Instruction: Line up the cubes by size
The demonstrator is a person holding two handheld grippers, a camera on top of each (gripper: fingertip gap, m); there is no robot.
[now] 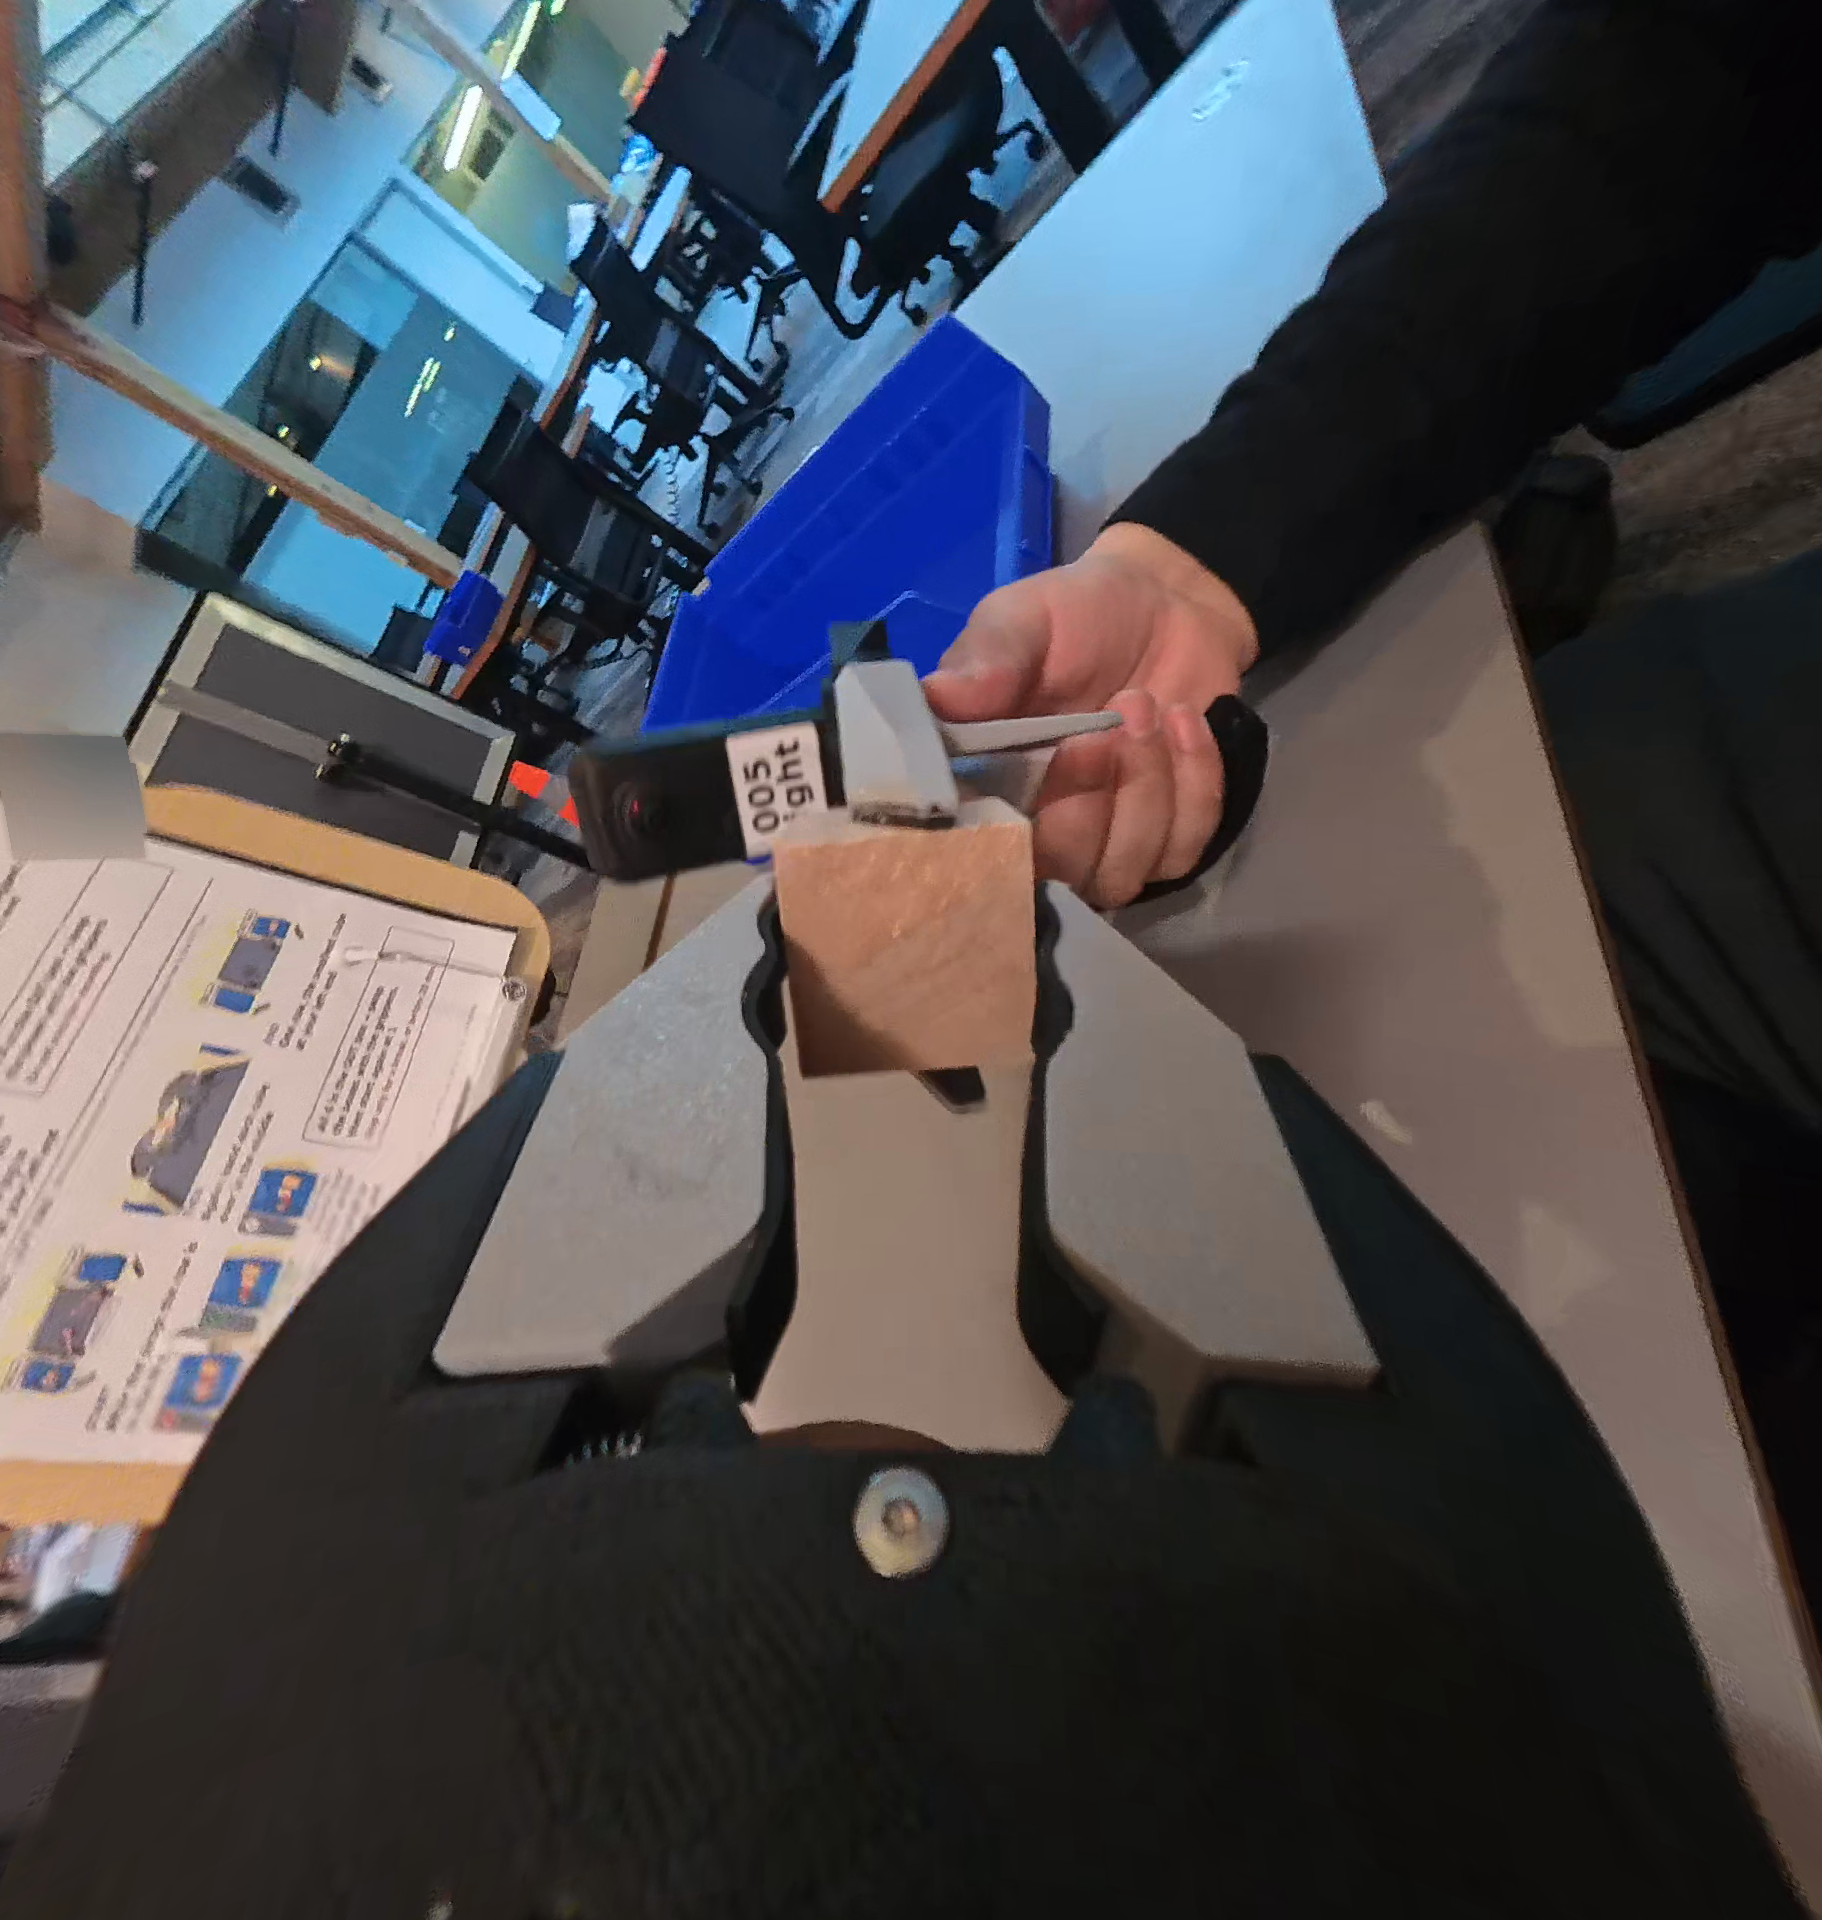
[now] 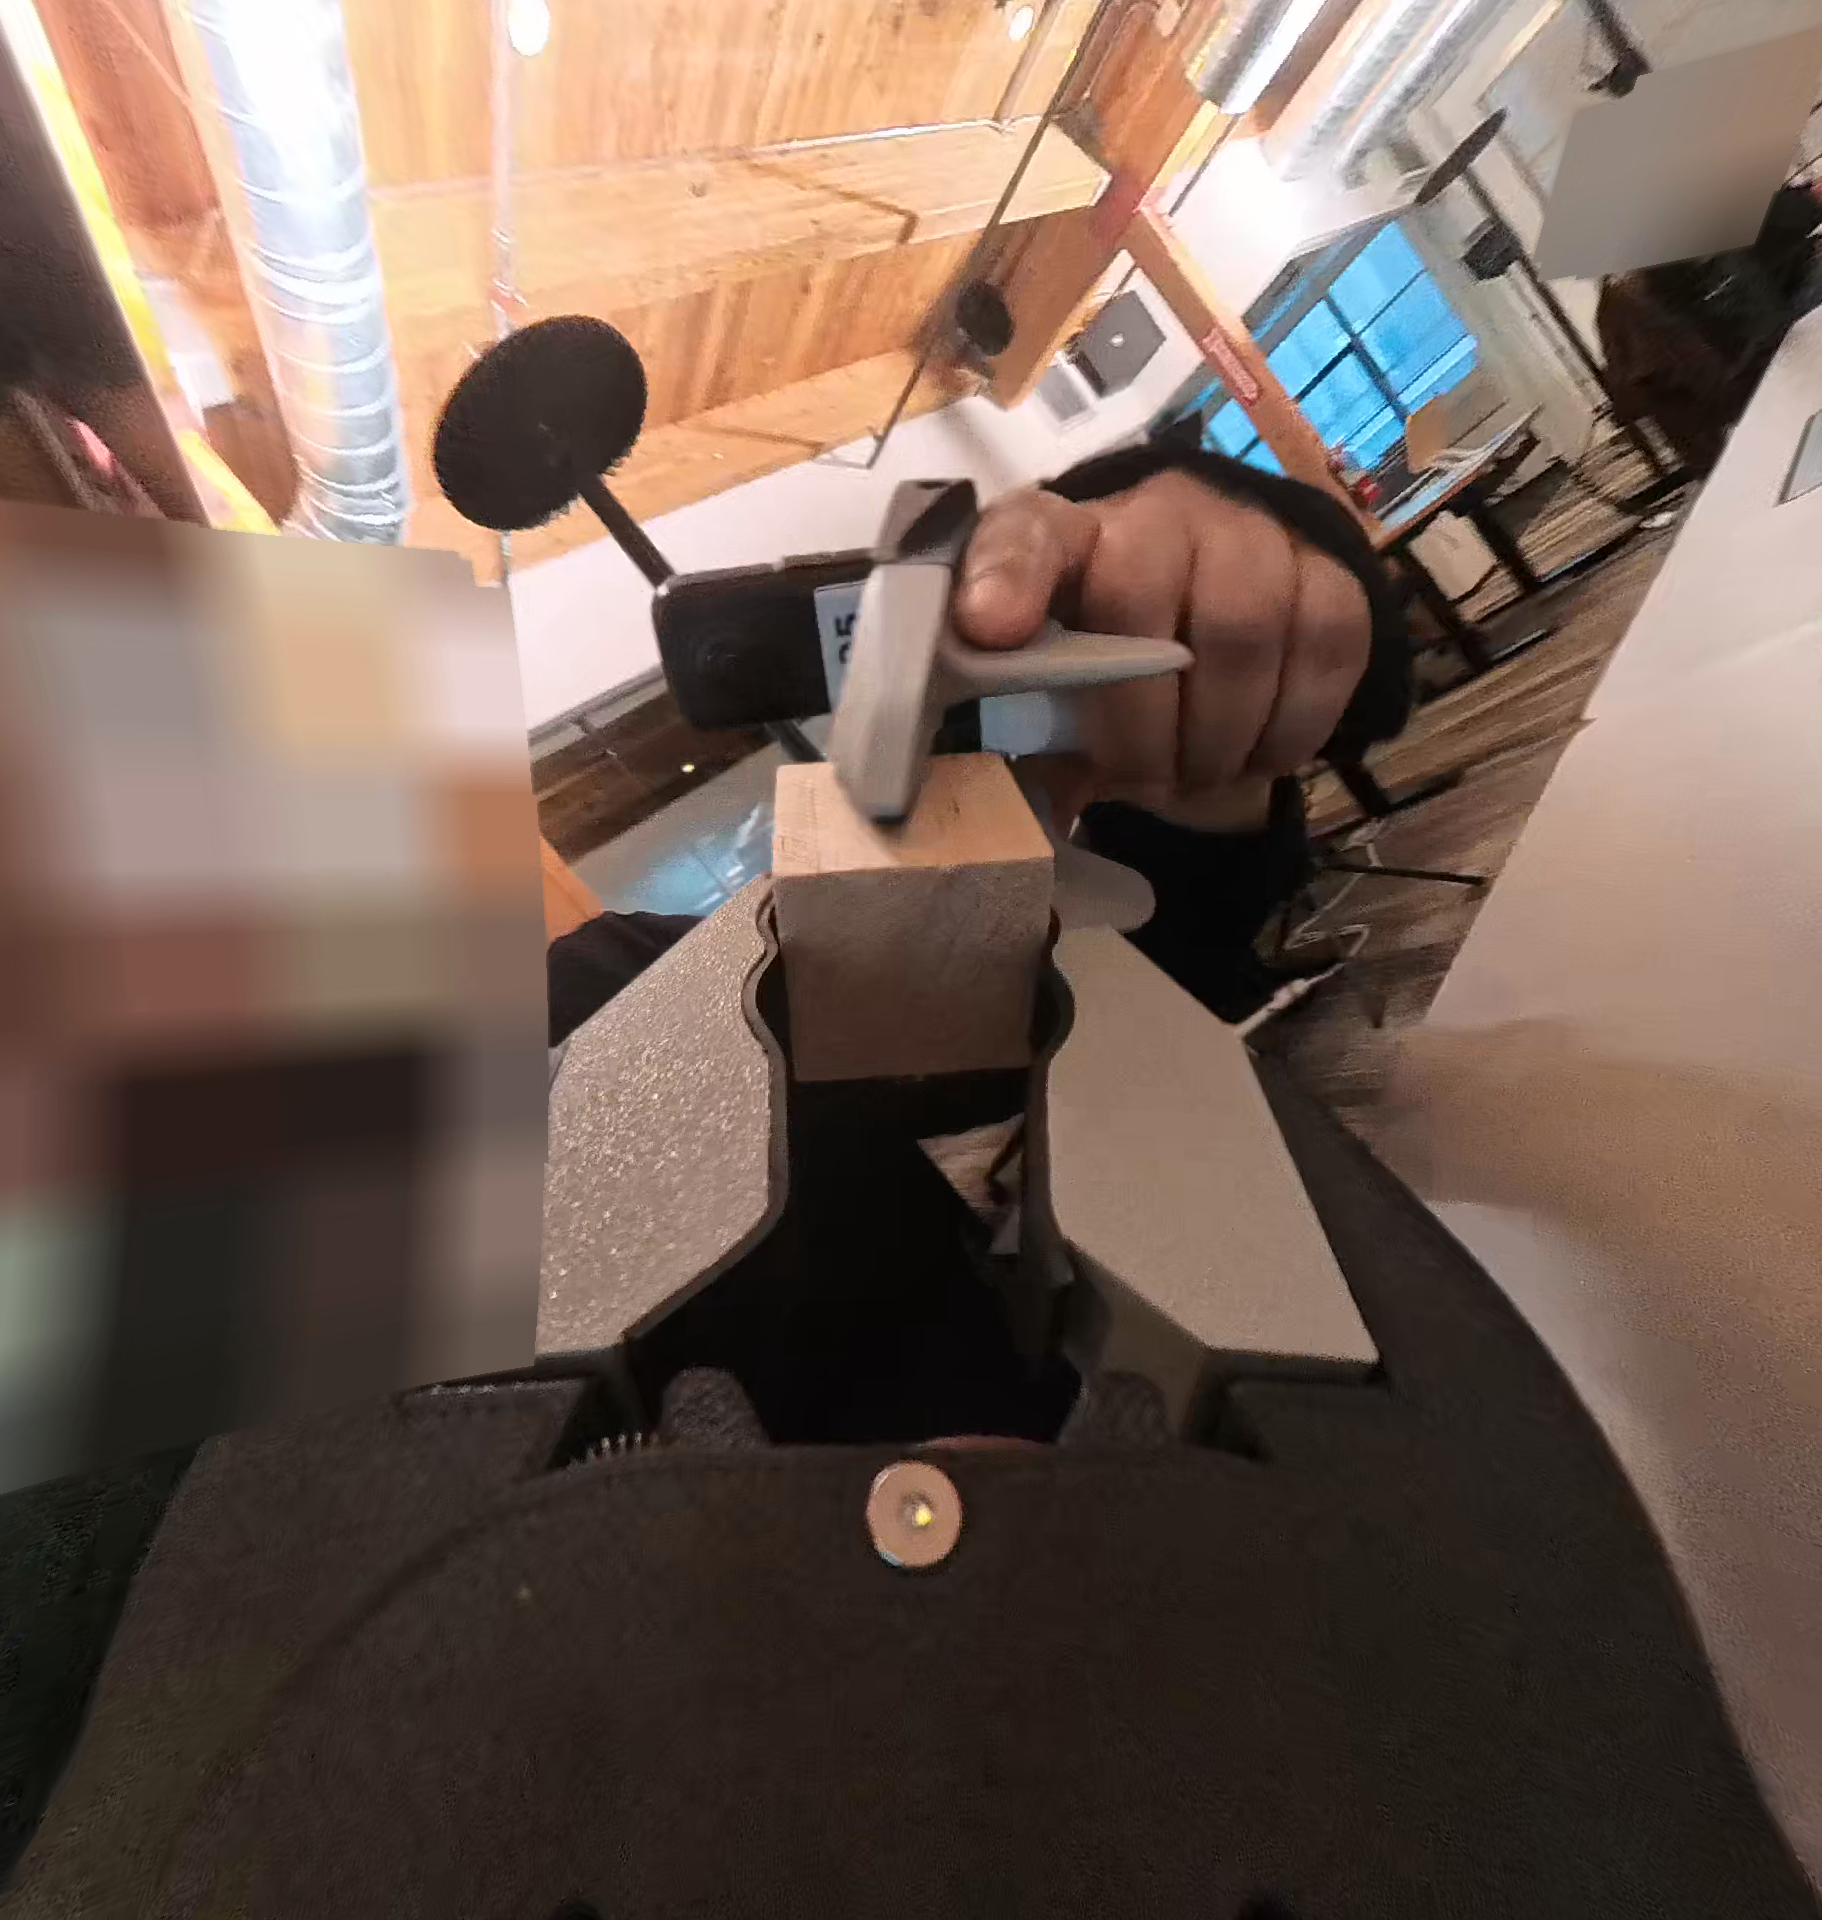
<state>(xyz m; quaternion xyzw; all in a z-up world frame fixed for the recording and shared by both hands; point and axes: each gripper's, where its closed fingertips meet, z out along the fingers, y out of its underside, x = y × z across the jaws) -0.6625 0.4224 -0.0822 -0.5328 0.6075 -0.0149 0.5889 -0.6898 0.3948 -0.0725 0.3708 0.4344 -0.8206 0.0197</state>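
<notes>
One wooden cube [image 1: 912, 951], pinched crosswise from two sides at once: left gripper [image 1: 907, 997] clamped on it, right gripper [image 2: 912, 987] clamped on it too, up off the grey table [image 1: 1406, 1039]. Likely a handover. Danger here: a twist, a slip, a drop, from tugging apart before any release. Behind, a blue bin [image 1: 886, 488], inside hidden, contents impossible to tell.

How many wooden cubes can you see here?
1, apparently: the wooden cube, gripped by the left claw and right claw together. Others may be out of view.
</notes>
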